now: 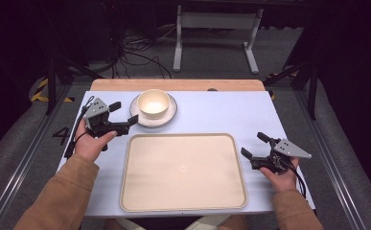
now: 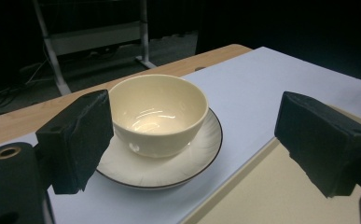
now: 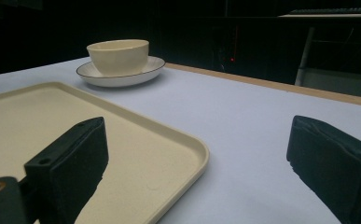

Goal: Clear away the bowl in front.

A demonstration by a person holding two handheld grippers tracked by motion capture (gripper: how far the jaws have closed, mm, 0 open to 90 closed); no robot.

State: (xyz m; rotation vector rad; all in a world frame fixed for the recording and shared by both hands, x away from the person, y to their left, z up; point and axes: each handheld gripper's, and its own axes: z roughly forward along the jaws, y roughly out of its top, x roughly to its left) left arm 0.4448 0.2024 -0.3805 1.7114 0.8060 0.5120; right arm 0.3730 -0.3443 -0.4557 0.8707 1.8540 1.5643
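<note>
A cream bowl sits on a white plate with a dark rim, at the back of the table. My left gripper is open just left of the plate, its jaws pointing at the bowl with nothing between them. A large beige tray lies empty at the front centre. My right gripper is open beside the tray's right edge, low over the table.
The light blue table top ends in a wooden strip at the far edge. Behind it the floor holds a white frame and cables. Two tan sleeves come in from below.
</note>
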